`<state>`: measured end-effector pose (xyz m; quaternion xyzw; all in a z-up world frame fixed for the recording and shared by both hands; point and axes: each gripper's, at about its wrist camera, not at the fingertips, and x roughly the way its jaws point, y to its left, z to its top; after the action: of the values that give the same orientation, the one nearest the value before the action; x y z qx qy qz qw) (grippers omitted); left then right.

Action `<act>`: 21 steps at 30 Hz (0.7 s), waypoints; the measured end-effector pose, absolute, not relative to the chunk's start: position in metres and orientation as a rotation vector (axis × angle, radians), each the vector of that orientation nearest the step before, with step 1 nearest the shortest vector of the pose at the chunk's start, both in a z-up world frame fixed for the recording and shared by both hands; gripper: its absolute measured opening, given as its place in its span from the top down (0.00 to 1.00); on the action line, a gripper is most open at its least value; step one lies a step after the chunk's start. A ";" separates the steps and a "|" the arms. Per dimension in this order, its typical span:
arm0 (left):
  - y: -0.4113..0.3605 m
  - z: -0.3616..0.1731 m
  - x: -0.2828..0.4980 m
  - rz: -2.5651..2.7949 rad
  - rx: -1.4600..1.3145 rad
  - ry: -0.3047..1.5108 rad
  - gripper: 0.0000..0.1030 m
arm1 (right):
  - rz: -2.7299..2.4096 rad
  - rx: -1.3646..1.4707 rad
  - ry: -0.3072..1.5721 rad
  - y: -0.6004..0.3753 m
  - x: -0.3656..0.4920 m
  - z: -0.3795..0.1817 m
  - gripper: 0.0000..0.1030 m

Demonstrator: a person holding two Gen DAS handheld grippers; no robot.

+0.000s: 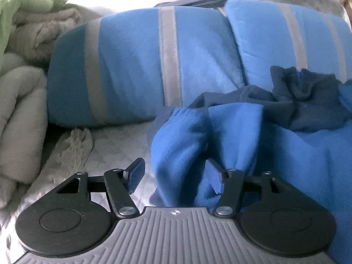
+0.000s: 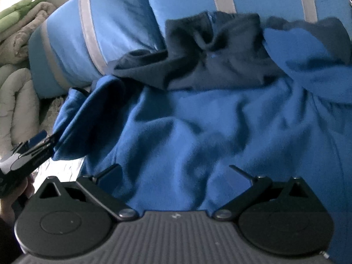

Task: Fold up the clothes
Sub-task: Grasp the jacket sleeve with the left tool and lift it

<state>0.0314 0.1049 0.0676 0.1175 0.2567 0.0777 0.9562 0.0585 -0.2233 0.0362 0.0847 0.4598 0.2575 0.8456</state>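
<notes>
Left wrist view: left tongs (image 1: 175, 177) stand released, jaws apart, a bunched sleeve fold of the blue sweatshirt (image 1: 275, 145) between them, seemingly unpinched, though blur limits certainty. Sweatshirt lies rumpled on the bed (image 1: 114, 145), its dark navy hood (image 1: 303, 101) against two blue striped pillows (image 1: 136, 66). Beige blankets (image 1: 19, 110) are heaped at left. Right wrist view: right tongs (image 2: 176, 171) are spread wide over the sweatshirt body, gripping nothing; the left tongs sit at the sleeve end.

blue striped pillows (image 1: 140, 61), pale bedspread (image 1: 116, 145), beige blanket (image 1: 19, 110)
</notes>
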 end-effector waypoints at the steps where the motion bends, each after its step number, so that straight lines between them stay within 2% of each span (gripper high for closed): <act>1: 0.099 0.066 0.036 0.148 0.274 0.516 0.42 | 0.542 0.185 0.977 -0.224 0.060 0.035 0.00; 9: 0.076 0.047 0.068 0.243 0.553 0.540 0.43 | 0.550 0.184 1.001 -0.221 0.065 0.029 0.00; 10: 0.076 0.044 0.073 0.263 0.576 0.557 0.56 | 0.551 0.183 1.001 -0.221 0.066 0.028 0.00; 11: 0.079 0.041 0.076 0.285 0.577 0.572 0.85 | 0.548 0.179 1.002 -0.221 0.066 0.027 0.00; 12: 0.082 0.040 0.079 0.307 0.565 0.584 0.89 | 0.543 0.175 1.004 -0.222 0.067 0.026 0.00; 21: 0.126 0.072 0.044 0.447 0.388 0.510 0.90 | 0.555 0.179 1.047 -0.219 0.064 0.023 0.00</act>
<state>0.0444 0.1258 0.0720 0.1893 0.2485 0.2179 0.9246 0.0635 -0.2189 0.0235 0.0842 0.4929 0.2611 0.8257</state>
